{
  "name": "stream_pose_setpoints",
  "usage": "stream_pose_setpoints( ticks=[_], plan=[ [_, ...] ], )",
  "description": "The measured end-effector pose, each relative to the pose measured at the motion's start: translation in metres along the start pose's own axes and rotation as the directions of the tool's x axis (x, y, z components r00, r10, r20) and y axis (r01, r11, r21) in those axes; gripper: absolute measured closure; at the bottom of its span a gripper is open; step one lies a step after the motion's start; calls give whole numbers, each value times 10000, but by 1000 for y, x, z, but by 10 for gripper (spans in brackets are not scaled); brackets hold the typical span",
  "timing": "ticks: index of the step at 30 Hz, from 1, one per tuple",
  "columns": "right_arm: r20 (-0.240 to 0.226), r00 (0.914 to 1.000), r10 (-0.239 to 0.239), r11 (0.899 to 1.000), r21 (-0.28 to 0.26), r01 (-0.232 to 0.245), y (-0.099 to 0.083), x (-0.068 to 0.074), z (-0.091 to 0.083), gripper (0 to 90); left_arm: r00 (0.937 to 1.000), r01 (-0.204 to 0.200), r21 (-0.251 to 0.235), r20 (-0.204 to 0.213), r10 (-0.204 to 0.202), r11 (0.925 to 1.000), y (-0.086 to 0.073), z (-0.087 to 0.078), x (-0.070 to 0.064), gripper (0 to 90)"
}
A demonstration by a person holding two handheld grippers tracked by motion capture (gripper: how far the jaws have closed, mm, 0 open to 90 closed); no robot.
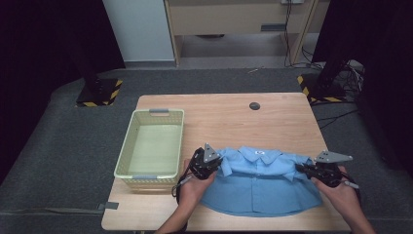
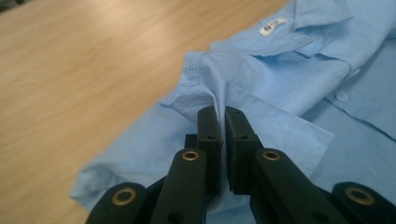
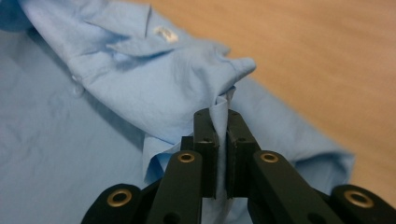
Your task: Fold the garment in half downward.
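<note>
Basket (image 1: pixel 152 148): pale green, slotted walls, set on the left part of the bench (image 1: pixel 229 119); nothing is seen inside it. Judged to be kept within reach as a receptacle for the garment.

Left tool (image 1: pixel 217 165): held at the left shoulder of the shirt. In the left gripper view the jaws are pressed together on a raised ridge of shoulder cloth (image 2: pixel 219 100), pinched between them.

Shirt (image 1: pixel 260 183): light blue, buttoned, laid front-up on the near part of the bench, just right of the basket, collar (image 1: pixel 260 153) toward the far edge, hem toward the person. Sleeves are seen tucked in at the sides.

Right tool (image 1: pixel 303 169): held at the right shoulder. Its jaws are closed on a bunched fold of cloth (image 3: pixel 223 109).

Both shoulders are gripped alike, probably so that the shirt can be lifted or folded evenly.
</note>
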State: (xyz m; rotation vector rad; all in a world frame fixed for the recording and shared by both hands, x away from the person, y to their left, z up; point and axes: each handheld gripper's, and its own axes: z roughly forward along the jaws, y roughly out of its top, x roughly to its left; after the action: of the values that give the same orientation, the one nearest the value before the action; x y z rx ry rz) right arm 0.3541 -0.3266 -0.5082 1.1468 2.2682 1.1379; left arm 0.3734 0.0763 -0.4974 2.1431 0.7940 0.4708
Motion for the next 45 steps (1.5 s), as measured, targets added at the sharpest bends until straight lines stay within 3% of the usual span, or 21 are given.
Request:
stream_pose_setpoints(
  ticks=[4, 8, 13, 17, 20, 23, 26, 28, 31, 32, 37, 38, 42, 45],
  plan=[
    [46, 10000, -13, 9957, 922, 9, -13, 6, 9, 856, 9991, -423, 508, 120, 417, 9978, -11, 8, -9, 863],
    [247, 9997, -87, 9922, 1242, 56, -17, 8, 13, 855, 9989, -459, 925, 125, 450, 9947, -20, 15, -9, 863],
    [440, 9988, -194, 9912, 1320, 134, -16, 8, 19, 856, 9990, -449, 1021, 90, 442, 9938, -23, 22, -10, 861],
    [935, 9953, -237, 9919, 1267, 117, -12, 3, 25, 845, 10000, -67, 762, -68, 73, 9971, -23, 29, -6, 854],
    [1222, 9923, -191, 9927, 1206, 43, -10, 0, 28, 841, 9998, -129, 723, -155, 140, 9973, -22, 31, -8, 854],
    [1304, 9904, -458, 9927, 1170, 305, -11, 1, 28, 836, 9997, -154, 649, -177, 165, 9978, -23, 30, -9, 852],
    [1353, 9899, -424, 9933, 1121, 272, -12, 2, 27, 826, 9997, -97, 616, -227, 111, 9981, -25, 29, -9, 841],
    [1506, 9873, -507, 9936, 1072, 347, -13, 4, 27, 776, 9995, -122, 583, -294, 139, 9982, -26, 28, -11, 796],
    [1590, 9864, -416, 9950, 963, 264, -14, 4, 25, 702, 9995, 160, 434, -264, -148, 9989, -29, 26, -12, 678],
    [1652, 9859, -261, 9967, 801, 129, -15, 4, 22, 619, 9992, 309, 464, -250, -297, 9984, -29, 23, -12, 632],
    [1683, 9857, -120, 9991, 426, 49, -13, 7, 10, 493, 9983, 475, 296, -342, -465, 9984, -22, 17, -11, 452],
    [1666, 9860, -36, 9995, 316, -17, -11, 7, 5, 425, 9983, 468, 223, -357, -460, 9987, -20, 16, -11, 424],
    [1494, 9886, 191, 9996, 187, -221, -6, 6, -2, 338, 9978, 632, -82, -211, -634, 9980, -9, 7, -15, 379],
    [1399, 9901, 83, 9998, 186, -111, -1, 5, -3, 307, 9985, 542, -121, -95, -543, 9985, -1, 3, -20, 357]
  ],
)
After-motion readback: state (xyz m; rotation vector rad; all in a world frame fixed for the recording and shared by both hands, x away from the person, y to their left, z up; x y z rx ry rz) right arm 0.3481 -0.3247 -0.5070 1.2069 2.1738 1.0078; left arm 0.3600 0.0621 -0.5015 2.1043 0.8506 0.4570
